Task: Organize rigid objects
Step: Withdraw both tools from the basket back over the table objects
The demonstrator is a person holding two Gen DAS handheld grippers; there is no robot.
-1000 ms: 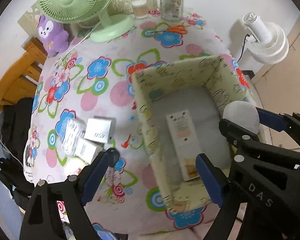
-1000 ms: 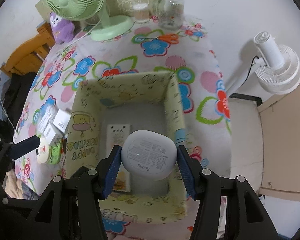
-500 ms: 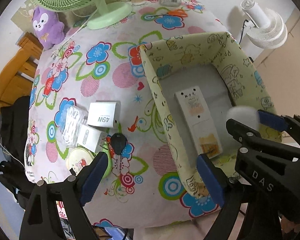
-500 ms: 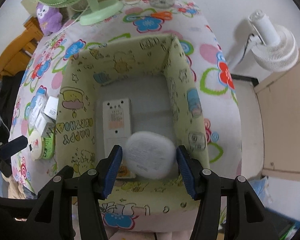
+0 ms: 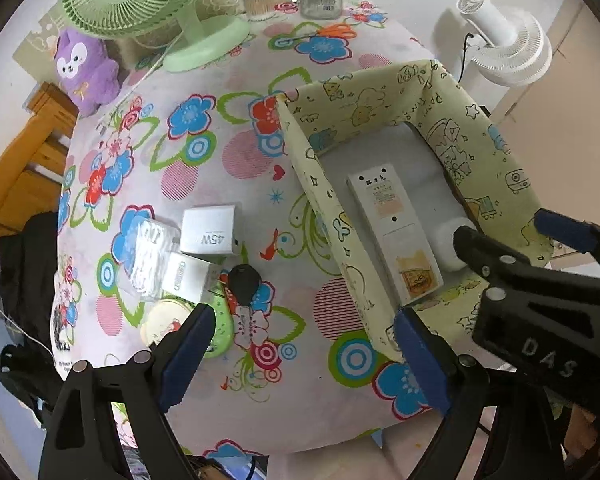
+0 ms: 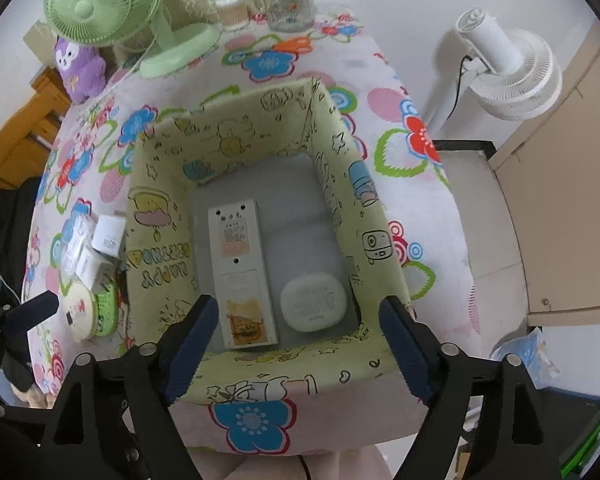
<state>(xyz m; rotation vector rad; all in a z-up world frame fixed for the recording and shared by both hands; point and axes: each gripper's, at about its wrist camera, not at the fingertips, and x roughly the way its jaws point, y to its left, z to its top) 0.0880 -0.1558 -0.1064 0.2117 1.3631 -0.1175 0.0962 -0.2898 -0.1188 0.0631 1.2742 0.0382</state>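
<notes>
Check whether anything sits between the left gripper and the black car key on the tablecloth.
Nothing visible does. The black car key lies in the open ahead of the open left gripper, with small boxes just behind it.

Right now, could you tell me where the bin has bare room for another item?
Bare floor lies beyond the earbud case, between the remote and the fabric bin's right wall. The near end is crowded.
</notes>
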